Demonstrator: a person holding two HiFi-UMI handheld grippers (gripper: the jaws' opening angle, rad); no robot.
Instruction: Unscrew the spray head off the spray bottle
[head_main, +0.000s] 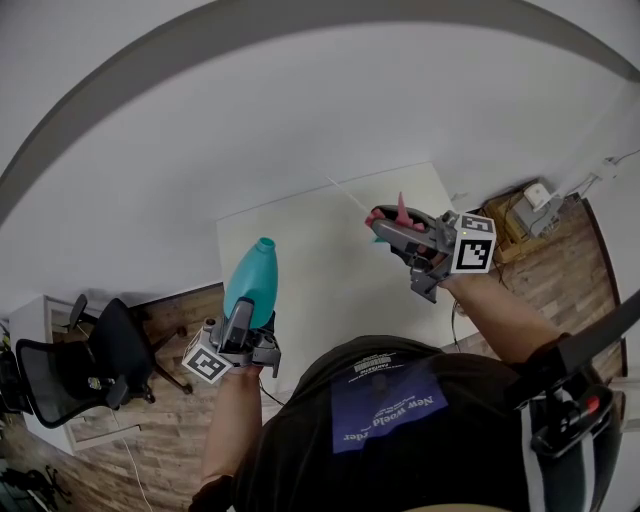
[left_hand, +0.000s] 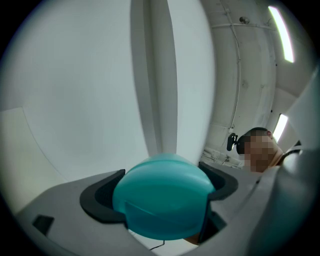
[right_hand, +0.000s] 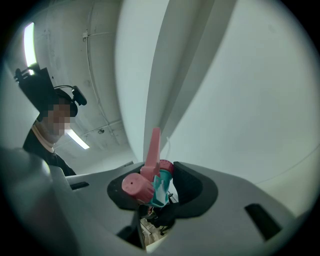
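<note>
My left gripper (head_main: 244, 318) has its dark-padded fingers (left_hand: 97, 200) closed on the teal plastic spray bottle (head_main: 254, 275). They clamp its rounded body on both sides. The bottle is tilted up and away from me, with its narrow open neck at the far end.

The pink and teal spray head (right_hand: 150, 184) is already off the bottle. It sits in my right gripper (head_main: 388, 226), whose fingers (right_hand: 196, 186) are partly closed and gripping it. The round pink nozzle faces back toward that gripper's camera and the pink trigger stands up above the pads. A thin white dip tube (head_main: 346, 196) runs out from the head toward the far side of the white surface (head_main: 330, 280).

Both pieces are held in the air above that surface, well apart, with the bottle on my left and the head on my right. A black office chair (head_main: 110, 355) stands on the wooden floor (head_main: 175, 420) to my left.
</note>
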